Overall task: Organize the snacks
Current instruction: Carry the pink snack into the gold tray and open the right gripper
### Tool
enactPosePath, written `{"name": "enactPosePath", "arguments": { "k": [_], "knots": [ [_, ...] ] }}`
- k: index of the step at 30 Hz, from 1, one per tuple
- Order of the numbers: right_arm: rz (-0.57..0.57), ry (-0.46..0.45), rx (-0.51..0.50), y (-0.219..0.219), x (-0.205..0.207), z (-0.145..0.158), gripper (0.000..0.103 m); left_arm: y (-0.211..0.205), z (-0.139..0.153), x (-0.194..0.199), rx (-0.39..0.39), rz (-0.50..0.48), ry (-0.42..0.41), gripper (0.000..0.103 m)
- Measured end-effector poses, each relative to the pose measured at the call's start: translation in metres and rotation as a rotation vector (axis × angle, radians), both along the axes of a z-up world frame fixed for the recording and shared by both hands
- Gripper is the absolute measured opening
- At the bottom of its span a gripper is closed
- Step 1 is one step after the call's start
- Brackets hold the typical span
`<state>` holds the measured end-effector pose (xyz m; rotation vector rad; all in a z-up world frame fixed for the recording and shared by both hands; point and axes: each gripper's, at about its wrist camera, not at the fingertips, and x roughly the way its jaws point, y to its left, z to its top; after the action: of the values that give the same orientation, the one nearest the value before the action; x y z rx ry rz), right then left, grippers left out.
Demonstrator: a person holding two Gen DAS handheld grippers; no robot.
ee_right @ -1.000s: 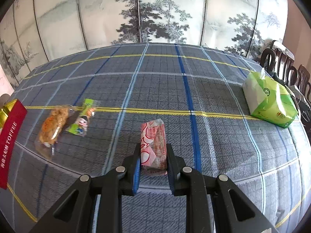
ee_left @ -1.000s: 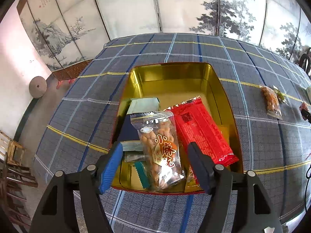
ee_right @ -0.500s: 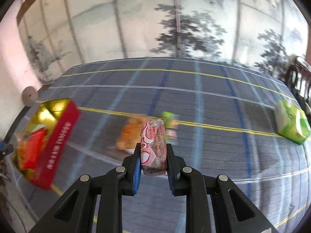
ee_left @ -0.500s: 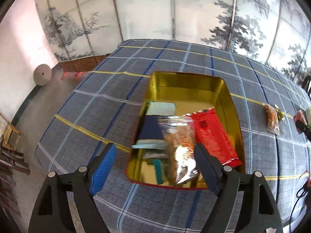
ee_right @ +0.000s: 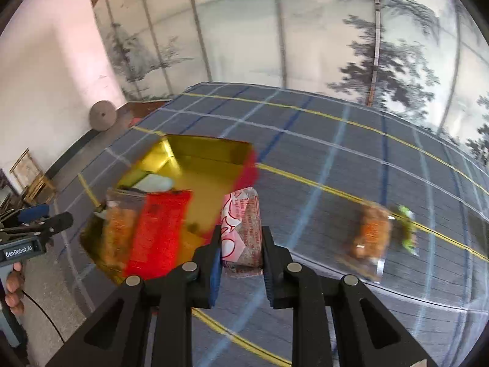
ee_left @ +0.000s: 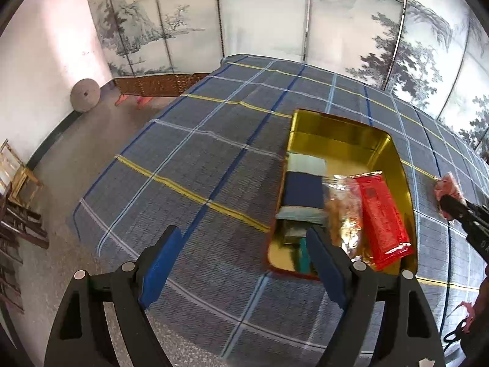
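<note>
A gold tin (ee_left: 342, 128) with red outer walls sits on the plaid tablecloth and holds several snack packs, among them a red pack (ee_left: 382, 217) and a clear bag of fried twists (ee_left: 342, 211). My left gripper (ee_left: 241, 263) is open and empty, to the left of the tin's near end. My right gripper (ee_right: 240, 263) is shut on a pink and white snack pack (ee_right: 244, 226), held in the air just right of the tin (ee_right: 211, 150). That pack also shows at the right edge of the left wrist view (ee_left: 447, 186).
An orange snack bag (ee_right: 369, 232) and a small green pack (ee_right: 406, 223) lie on the cloth to the right of the tin. The table's left edge (ee_left: 101, 183) drops to the floor, where wooden chairs (ee_left: 18, 189) stand. A painted folding screen stands behind the table.
My right gripper has carried the pink pack leftward from the cloth to beside the tin. My left gripper has drawn back and swung left, away from over the tin, staying open.
</note>
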<state>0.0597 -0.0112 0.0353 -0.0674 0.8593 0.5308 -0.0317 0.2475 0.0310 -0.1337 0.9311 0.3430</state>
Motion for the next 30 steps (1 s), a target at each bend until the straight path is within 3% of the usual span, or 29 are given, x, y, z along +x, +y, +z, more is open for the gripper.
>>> {"name": "enactPosePath", "arguments": {
  "k": [10, 30],
  "knots": [
    [0.069, -0.005, -0.066, 0.052, 0.005, -0.01, 0.023, 0.026, -0.003, -0.015, 0.005, 0.046, 0.008, 0.082],
    [0.137, -0.008, -0.088, 0.097, -0.009, -0.021, 0.023, 0.05, -0.007, -0.022, 0.013, 0.087, 0.033, 0.083]
  ]
}}
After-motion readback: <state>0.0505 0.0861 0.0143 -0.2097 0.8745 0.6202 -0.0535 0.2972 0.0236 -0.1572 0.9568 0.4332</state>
